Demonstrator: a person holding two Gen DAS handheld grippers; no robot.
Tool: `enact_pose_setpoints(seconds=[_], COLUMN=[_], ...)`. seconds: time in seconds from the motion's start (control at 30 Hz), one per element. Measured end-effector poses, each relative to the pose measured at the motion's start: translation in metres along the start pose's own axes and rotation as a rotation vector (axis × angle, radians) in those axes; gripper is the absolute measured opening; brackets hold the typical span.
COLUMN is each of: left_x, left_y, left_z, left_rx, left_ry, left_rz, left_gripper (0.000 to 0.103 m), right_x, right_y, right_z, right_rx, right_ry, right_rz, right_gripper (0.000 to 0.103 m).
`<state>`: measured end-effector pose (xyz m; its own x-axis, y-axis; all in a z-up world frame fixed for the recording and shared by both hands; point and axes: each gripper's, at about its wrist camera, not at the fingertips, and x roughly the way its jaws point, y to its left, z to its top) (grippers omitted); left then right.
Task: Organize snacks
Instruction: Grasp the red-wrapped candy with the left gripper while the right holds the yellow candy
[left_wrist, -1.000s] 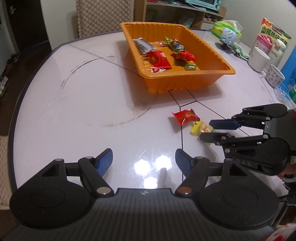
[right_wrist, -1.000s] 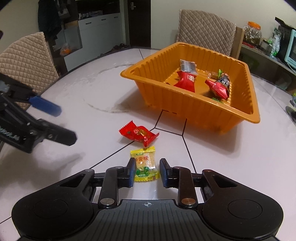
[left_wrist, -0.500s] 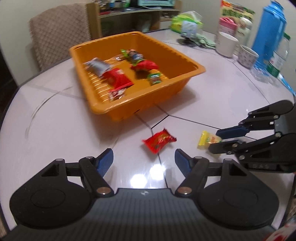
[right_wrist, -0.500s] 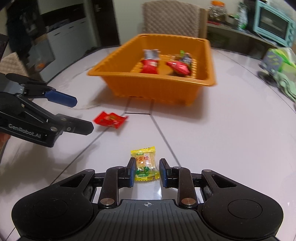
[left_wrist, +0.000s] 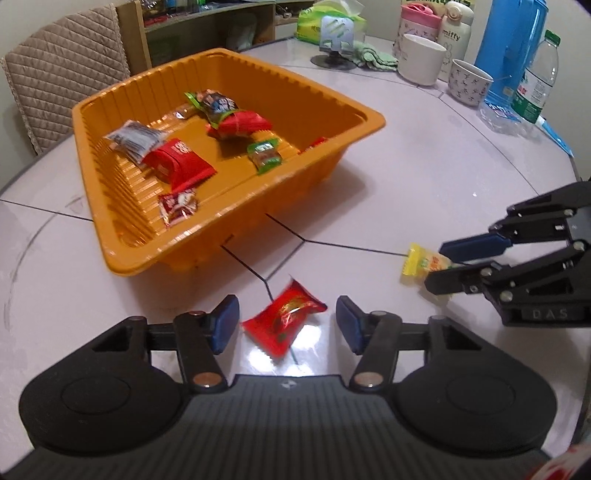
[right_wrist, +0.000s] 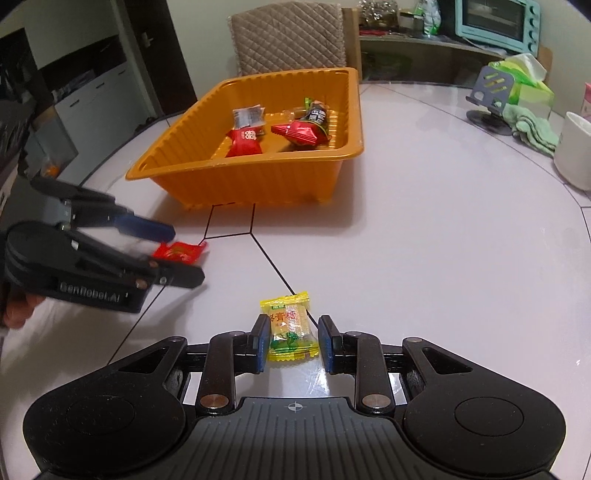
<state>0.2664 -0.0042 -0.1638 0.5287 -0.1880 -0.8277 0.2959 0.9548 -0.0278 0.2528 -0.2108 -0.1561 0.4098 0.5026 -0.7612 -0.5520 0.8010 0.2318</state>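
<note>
**Red and yellow packets bracketed by the two grippers**

Red snack packet lies flat on the tabletop, between the fingertips of the left gripper. Its jaws stand wide, with clear gaps on both sides of the packet; no pad touches it. The packet sits just off the near corner of the orange tray, apart from the tray wall.

Yellow snack packet lies flat between the fingers of the right gripper. Its jaws stand narrow, close to both packet edges; whether the pads touch the wrapper cannot be told. In the left wrist view this gripper's fingers sit one above the other over the yellow packet.

Both grippers are held low over the tabletop, angled toward each other. Several wrapped snacks already rest on the tray floor. Cups and a blue bottle stand near the far right edge.
</note>
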Motion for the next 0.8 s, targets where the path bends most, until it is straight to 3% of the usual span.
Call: enact_pose_setpoints(seconds=[0.27,0.57,0.63,0.8], left_x=[-0.008,-0.007,-0.004,-0.002], left_y=[-0.007,-0.003,-0.004,0.001], left_z=[-0.007,0.004,0.005,0.005], left_rx=[-0.055,-0.14,-0.142,-0.193], left_ry=[0.036,0.023,0.036,0.044], left_rz=[-0.044,-0.023,-0.019,0.003], left_gripper=[0.05,0.048,0.037,0.022], right_x=[-0.001,-0.001,-0.001,0.0], right_y=[-0.004,-0.002,-0.001,0.001], right_z=[0.002,0.002,0.002,0.003], right_rx=[0.032,-0.006,-0.023,-0.037], right_ry=[0.007,0.005,0.002,-0.002], right_rz=[0.005,-0.004,-0.005,0.001], right_gripper=[0.03,0.033,0.034,0.036])
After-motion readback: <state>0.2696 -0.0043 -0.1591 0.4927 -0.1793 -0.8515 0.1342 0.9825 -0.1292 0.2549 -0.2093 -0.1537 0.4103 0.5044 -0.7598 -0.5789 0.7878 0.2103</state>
